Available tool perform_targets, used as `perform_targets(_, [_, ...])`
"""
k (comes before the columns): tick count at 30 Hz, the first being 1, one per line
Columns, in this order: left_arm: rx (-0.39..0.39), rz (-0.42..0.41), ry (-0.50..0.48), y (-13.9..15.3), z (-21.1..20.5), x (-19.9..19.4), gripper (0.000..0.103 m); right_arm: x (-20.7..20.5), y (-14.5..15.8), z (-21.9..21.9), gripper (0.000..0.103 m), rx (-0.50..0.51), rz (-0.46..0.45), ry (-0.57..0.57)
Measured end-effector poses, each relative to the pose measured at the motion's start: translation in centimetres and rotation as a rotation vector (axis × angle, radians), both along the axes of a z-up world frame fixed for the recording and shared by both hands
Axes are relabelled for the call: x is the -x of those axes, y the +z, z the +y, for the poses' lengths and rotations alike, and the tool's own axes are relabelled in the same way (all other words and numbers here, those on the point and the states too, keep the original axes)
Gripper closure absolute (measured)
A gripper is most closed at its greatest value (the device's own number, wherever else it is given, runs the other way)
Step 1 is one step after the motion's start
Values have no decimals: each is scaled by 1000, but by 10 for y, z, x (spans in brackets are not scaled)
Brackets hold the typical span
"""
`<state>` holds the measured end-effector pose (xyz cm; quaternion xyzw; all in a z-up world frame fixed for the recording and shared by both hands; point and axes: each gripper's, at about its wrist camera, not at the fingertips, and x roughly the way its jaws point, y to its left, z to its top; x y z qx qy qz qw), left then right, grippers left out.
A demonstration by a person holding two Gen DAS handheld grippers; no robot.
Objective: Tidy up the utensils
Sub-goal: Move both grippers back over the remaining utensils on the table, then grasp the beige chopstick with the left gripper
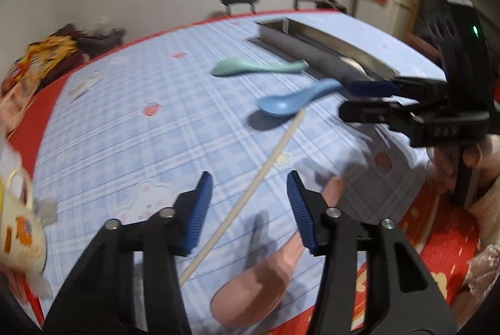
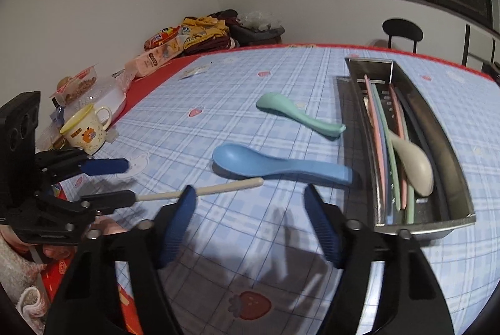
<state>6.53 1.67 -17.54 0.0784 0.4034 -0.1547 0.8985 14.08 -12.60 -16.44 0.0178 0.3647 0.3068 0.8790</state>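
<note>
A pale chopstick [image 1: 250, 194] lies on the blue checked tablecloth [image 2: 281, 69] between the pads of my left gripper [image 1: 250, 178], which stands open around it without pressing. A pink spoon [image 1: 259, 281] lies under its right finger. Further on lie a blue spoon [image 2: 275, 166] and a green spoon [image 2: 297, 113], next to a metal tray [image 2: 450, 166] that holds several utensils. My right gripper [image 2: 250, 189] hangs open over bare cloth, just short of the blue spoon's handle, with nothing between its fingers. The left gripper [image 2: 129, 181] shows at the left of the right wrist view.
A cream mug [image 2: 87, 128], snack packets [image 2: 162, 50] and a white container [image 2: 109, 94] crowd the table's left edge. A black chair [image 2: 403, 31] stands beyond the far edge. A person's hand [image 1: 468, 156] holds the right gripper [image 1: 345, 99].
</note>
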Motion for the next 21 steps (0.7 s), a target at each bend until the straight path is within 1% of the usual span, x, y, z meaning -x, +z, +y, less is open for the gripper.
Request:
perform_targets(1, [-5, 13, -15, -2, -3, -3, 63, 0, 0, 0, 48, 0, 1, 2])
perform_targets(5, [-34, 65, -68, -13, -15, -17, 74, 0, -1, 0, 53, -5, 4, 9])
perform_targets(7, [-44, 84, -79, -18, -19, -23, 77, -1, -2, -1, 54, -11, 8, 8])
perform_targets(10, [-77, 89, -83, -21, -23, -30, 78, -2, -2, -3, 54, -19, 14, 6])
perform_targets(12, [-88, 98, -75, -24, -22, -34, 85, -2, -2, -4, 55, -24, 19, 6])
perform_targets(13, [-83, 96, -71, -25, -21, -34, 87, -3, -2, -4, 55, -25, 20, 5])
perform_targets(16, [-71, 95, -57, -26, -17, -33, 88, -4, -2, -5, 55, -27, 28, 4])
perform_targets(21, [-31, 107, 5, -26, 3, -29, 93, -7, -2, -5, 55, -18, 50, 6])
